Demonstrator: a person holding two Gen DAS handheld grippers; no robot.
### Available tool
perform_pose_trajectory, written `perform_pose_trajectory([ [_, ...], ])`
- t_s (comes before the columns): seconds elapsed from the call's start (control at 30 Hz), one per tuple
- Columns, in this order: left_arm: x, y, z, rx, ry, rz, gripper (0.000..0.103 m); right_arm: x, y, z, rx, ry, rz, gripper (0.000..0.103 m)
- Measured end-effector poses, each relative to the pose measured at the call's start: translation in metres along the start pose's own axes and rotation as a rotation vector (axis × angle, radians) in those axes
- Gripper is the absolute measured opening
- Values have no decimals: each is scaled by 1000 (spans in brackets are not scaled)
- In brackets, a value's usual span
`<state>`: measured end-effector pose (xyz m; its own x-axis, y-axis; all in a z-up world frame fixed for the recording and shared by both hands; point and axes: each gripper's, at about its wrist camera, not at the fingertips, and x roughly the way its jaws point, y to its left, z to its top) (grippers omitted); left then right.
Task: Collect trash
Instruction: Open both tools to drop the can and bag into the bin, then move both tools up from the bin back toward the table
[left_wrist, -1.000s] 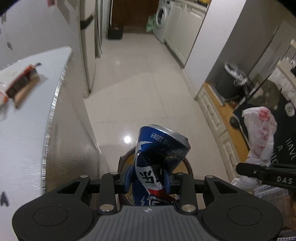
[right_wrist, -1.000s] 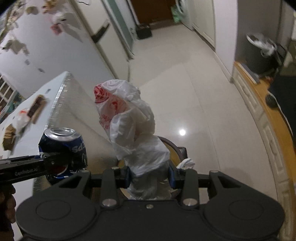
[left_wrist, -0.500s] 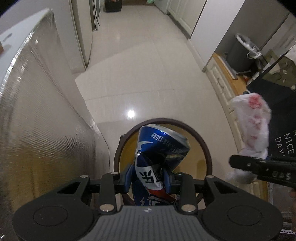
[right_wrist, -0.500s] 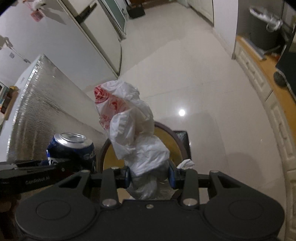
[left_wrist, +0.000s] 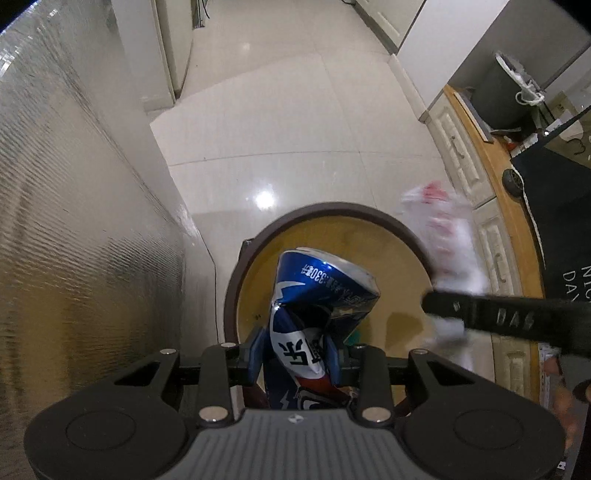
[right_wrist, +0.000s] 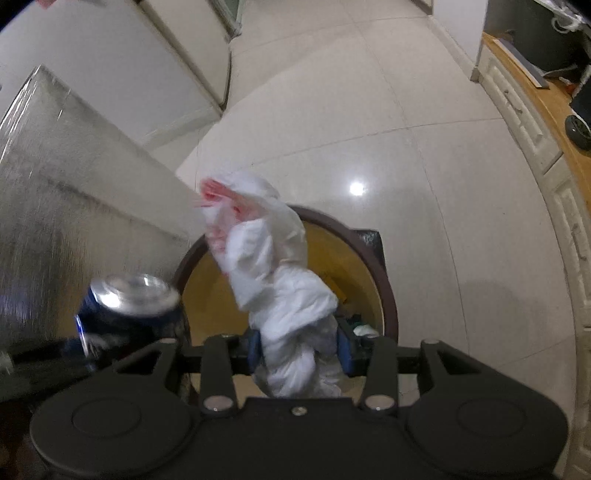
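Bin (left_wrist: 236, 266) mouth lies directly below both loads. Your left hand-held gripper (left_wrist: 295, 363) clenches the crushed can (left_wrist: 317, 288); your right hand-held gripper (right_wrist: 299, 349) grips the plastic bag (right_wrist: 273, 258). Centre each, then release.

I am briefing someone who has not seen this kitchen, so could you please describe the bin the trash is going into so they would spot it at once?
Start at the tall silver foil-faced block on the pale tiled floor; the bin stands against its foot, under the crushed blue can and white plastic bag. Unlike the grey bag-lined bin by the cabinets, it has a dark brown round rim and yellow inside.
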<state>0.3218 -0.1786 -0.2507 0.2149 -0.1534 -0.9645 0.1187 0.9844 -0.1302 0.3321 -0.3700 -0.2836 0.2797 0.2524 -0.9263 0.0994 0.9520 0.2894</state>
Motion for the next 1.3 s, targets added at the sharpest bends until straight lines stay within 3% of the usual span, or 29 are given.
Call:
perform_pose_trajectory([
  [0.03,2,-1,0,6,5,2,35,0,-3,0,24,-10,5,76],
  [0.07,4,-2,0,11,9,4,35,1,-6,0,43,-17,4,81],
  [0.37,18,-12,8,55,20,18,35,-1,-24,-9,80,-2,3,82],
  [0.53,25,-18,19,87,-30,25,36,-5,-34,-12,104,-6,19,84],
  [0.57,28,-18,22,91,-29,22,47,-5,-35,-13,105,-4,23,85],
  [0.6,30,-18,24,95,-21,27,68,-5,-37,-14,102,0,26,86],
  [0.63,32,-19,24,102,-17,38,74,-5,-38,-14,99,1,27,90],
  [0.83,34,-19,14,116,28,42,75,-8,-39,-20,81,8,37,101],
  [1.03,31,-16,2,92,56,28,78,-15,-29,-22,-3,-1,44,103],
  [1.23,22,-12,-4,67,40,28,89,-24,-27,-24,-34,-27,20,103],
  [1.3,18,-9,-6,59,37,32,99,-26,-26,-24,-43,-33,8,103],
])
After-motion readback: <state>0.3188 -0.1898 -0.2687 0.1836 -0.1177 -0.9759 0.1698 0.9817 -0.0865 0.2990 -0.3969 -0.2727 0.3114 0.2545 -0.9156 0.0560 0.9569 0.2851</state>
